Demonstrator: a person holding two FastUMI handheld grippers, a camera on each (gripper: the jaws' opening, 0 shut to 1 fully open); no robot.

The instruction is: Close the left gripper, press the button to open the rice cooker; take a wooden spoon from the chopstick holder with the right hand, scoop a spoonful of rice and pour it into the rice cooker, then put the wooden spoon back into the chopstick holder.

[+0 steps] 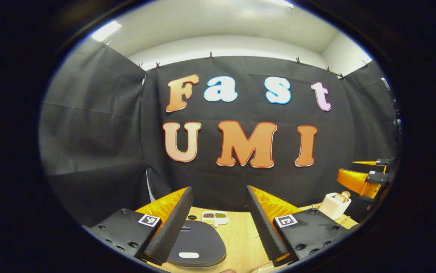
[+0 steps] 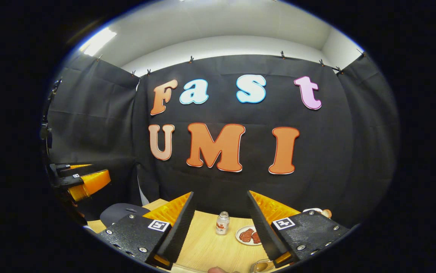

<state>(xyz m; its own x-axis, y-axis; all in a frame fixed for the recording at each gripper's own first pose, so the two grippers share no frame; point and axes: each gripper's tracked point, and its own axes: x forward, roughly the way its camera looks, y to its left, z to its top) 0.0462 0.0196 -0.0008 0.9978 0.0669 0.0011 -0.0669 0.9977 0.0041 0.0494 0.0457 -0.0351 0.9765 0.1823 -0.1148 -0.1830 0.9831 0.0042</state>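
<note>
No legible writing on small bottle [image 2: 222, 223]. Left hand-held gripper [image 1: 218, 223] spread wide above rice cooker [image 1: 197, 242], empty. Right hand-held gripper [image 2: 218, 227] spread wide above worktop [image 2: 210, 246], empty.

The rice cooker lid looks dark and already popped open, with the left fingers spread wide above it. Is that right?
Not quite. The rice cooker lid is dark, and the left gripper has its fingers spread wide above it, but the lid lies flat and shut, as the left gripper view shows.
</note>
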